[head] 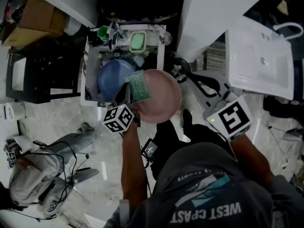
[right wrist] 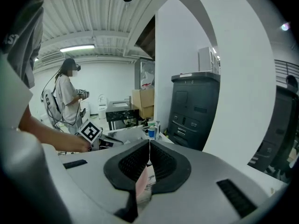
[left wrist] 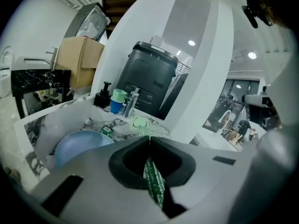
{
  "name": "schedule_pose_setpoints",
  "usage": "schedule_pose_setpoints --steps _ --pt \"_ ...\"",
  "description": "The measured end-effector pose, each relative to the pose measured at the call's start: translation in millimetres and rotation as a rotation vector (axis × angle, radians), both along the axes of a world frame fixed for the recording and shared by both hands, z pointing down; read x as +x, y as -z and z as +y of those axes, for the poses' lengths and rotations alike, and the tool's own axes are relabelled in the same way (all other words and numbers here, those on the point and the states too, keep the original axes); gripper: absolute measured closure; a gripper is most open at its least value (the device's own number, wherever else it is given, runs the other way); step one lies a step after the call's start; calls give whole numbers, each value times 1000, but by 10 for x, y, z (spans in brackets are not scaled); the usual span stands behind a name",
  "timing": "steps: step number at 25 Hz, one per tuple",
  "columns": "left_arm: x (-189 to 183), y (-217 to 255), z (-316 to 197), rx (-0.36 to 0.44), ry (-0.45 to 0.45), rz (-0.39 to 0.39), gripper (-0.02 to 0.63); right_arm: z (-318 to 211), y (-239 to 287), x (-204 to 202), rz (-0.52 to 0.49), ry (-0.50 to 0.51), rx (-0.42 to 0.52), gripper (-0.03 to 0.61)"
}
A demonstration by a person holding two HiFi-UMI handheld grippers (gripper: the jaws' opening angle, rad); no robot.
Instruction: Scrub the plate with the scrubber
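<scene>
The left gripper (left wrist: 149, 139) pinches the green scrubber (head: 139, 85) at the pink plate's (head: 161, 101) ten o'clock. The right gripper (right wrist: 149, 143) clamps the rim at two o'clock.

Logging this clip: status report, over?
Left claw shut on scrubber. Right claw shut on plate. Scrubber at plate's left edge, contact unclear. Blue bowl in sink; nothing between scrubber and plate.

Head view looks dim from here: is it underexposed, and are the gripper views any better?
Head view: dim overall, yet the pink plate and green scrubber read clearly. Left gripper view: strong fisheye bending, black corners, scrubber in focus. Right gripper view: same bending, brighter, mild glare from the ceiling light.
</scene>
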State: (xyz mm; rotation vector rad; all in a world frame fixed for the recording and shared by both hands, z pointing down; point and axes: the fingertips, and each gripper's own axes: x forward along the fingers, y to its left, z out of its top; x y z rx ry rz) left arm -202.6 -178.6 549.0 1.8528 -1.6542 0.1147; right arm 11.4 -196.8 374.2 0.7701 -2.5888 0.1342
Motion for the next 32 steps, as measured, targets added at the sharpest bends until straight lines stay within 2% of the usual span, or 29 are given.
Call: schedule_pose_setpoints --steps 9,18,26,32 --pt "580 -292 -65 -76 -143 -95 603 5 -32 380 6 -53 1 548" --pt "1126 -454 14 -132 -269 -75 603 5 -15 581 -1 -78 9 548" --pt "1263 -471 263 -170 -326 -76 603 -1 46 537 -23 -68 23 548" --pt "1217 -429 495 -183 -338 -109 603 5 106 370 -38 -34 31 548"
